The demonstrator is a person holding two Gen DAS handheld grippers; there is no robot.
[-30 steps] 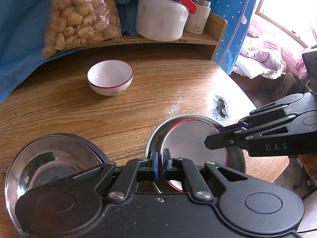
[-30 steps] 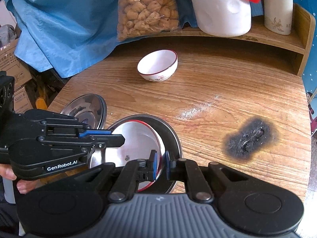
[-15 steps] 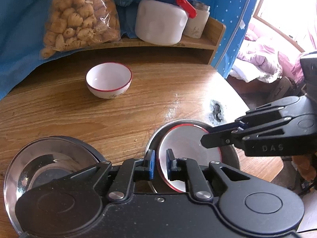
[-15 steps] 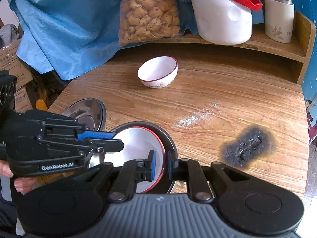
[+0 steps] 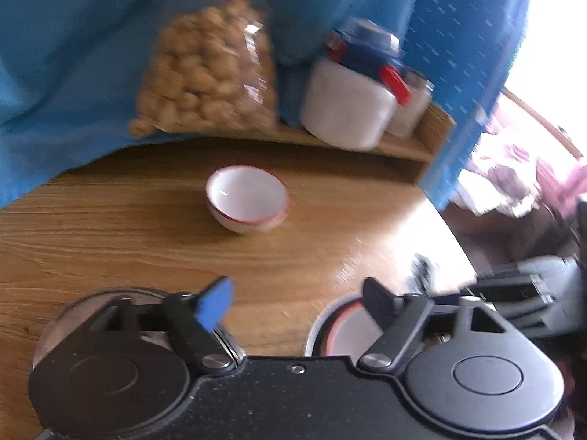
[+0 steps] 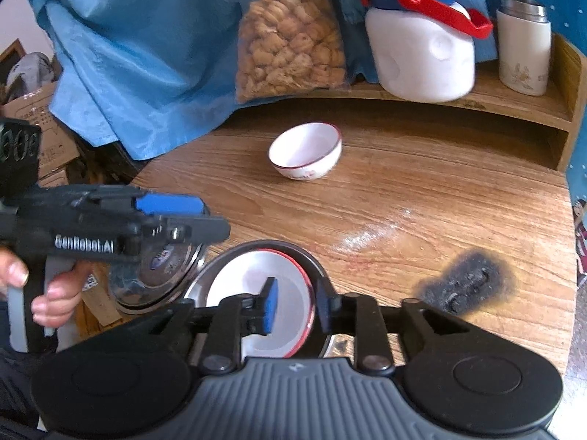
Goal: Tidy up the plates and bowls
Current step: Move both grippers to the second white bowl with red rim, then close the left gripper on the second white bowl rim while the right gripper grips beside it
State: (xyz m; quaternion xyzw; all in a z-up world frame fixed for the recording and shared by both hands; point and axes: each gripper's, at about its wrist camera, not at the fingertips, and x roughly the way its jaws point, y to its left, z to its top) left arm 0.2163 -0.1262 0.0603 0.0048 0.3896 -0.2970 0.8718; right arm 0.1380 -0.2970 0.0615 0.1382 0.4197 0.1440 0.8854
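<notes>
The left gripper (image 5: 293, 302) is opening wide over bare wood with nothing between its jaws; the right gripper (image 6: 295, 306) is opening too, its pads straddling but clear of the rim of the red-rimmed white plate (image 6: 256, 293). That plate lies in a steel dish (image 6: 312, 264) at the table's (image 6: 422, 190) near edge, beside a second steel dish (image 6: 154, 278) at the left edge. A red-rimmed white bowl (image 6: 304, 150) stands upright near the back, below the shelf (image 6: 513, 104).
</notes>
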